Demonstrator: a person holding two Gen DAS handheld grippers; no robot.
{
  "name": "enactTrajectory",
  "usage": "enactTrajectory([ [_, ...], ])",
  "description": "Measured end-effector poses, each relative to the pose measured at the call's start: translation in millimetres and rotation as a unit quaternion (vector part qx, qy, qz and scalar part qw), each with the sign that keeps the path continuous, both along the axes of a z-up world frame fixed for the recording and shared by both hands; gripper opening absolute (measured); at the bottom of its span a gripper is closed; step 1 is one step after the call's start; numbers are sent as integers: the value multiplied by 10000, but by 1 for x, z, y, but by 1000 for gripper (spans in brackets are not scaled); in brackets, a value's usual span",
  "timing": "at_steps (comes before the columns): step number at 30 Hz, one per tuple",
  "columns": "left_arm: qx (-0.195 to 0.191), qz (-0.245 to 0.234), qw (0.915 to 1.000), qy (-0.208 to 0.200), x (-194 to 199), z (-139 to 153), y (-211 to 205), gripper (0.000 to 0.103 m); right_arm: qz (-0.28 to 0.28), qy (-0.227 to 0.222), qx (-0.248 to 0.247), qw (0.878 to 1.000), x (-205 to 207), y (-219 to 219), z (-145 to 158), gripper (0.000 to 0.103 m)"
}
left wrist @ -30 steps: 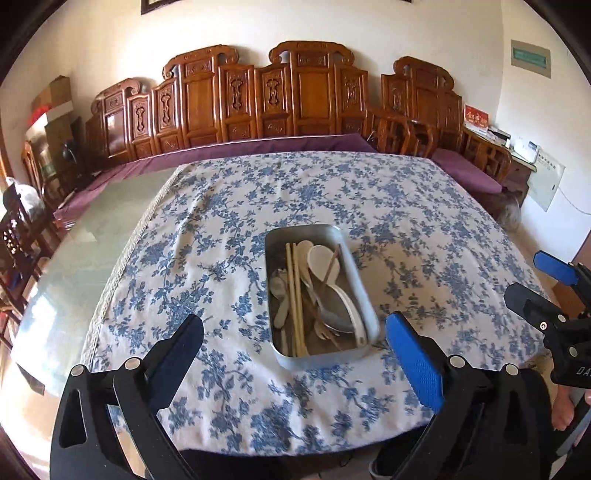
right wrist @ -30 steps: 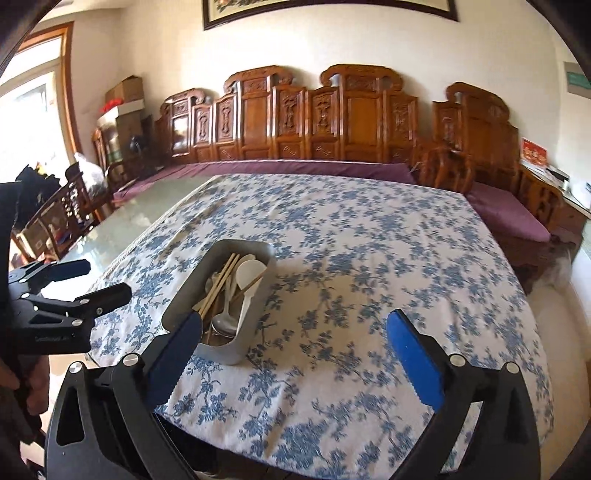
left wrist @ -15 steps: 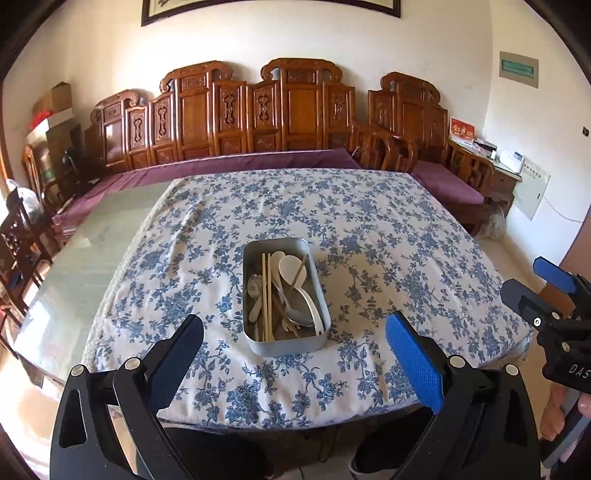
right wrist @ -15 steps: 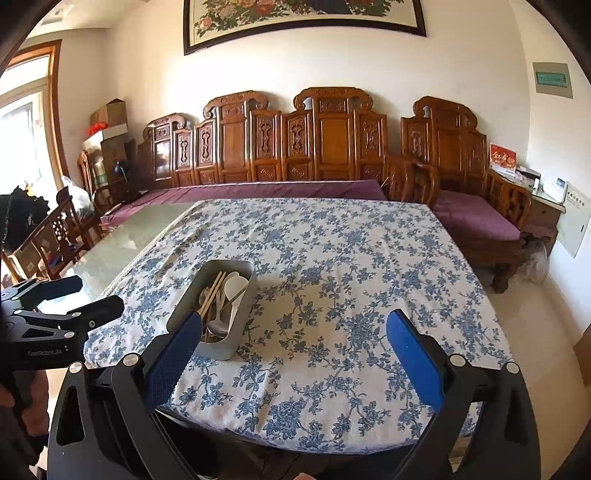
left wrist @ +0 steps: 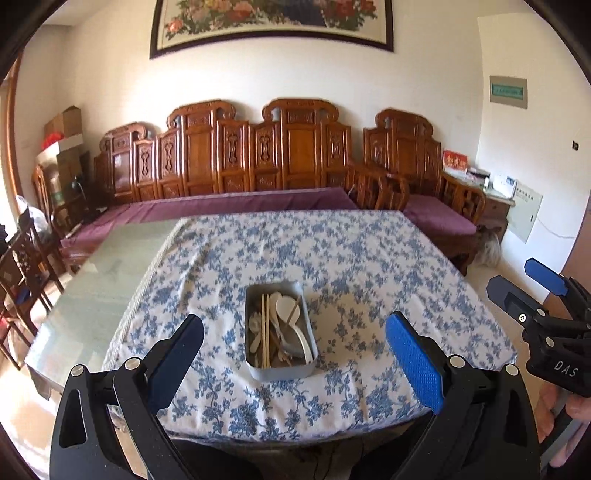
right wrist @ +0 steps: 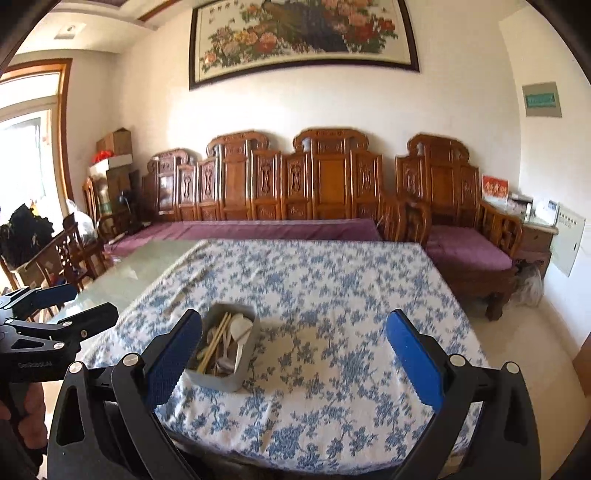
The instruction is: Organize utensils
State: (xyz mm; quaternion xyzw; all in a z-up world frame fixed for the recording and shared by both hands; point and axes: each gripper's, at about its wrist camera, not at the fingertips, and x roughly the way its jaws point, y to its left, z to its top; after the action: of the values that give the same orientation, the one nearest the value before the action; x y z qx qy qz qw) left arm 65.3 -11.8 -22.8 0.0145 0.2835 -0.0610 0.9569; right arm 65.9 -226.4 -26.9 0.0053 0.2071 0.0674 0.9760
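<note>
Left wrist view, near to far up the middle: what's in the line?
Left tongs, open → metal tin of chopsticks and spoons → floral tablecloth → purple bench cushion → carved wooden bench back → framed flower picture.

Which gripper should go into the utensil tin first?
Probably left: the tin lies centred between the open left gripper. The open right gripper sees it off to its left.
</note>
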Motion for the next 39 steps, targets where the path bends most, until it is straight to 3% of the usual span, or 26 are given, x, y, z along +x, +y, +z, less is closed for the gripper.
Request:
enactTrajectory([
  [11, 7, 156, 9981, -594, -28, 39, 6, 95, 13, -507, 71, 9987, -28, -2, 34, 100],
  [39, 13, 191, 9979, -624, -32, 39, 8, 95, -111, -516, 127, 9985, -29, 0, 38, 100],
])
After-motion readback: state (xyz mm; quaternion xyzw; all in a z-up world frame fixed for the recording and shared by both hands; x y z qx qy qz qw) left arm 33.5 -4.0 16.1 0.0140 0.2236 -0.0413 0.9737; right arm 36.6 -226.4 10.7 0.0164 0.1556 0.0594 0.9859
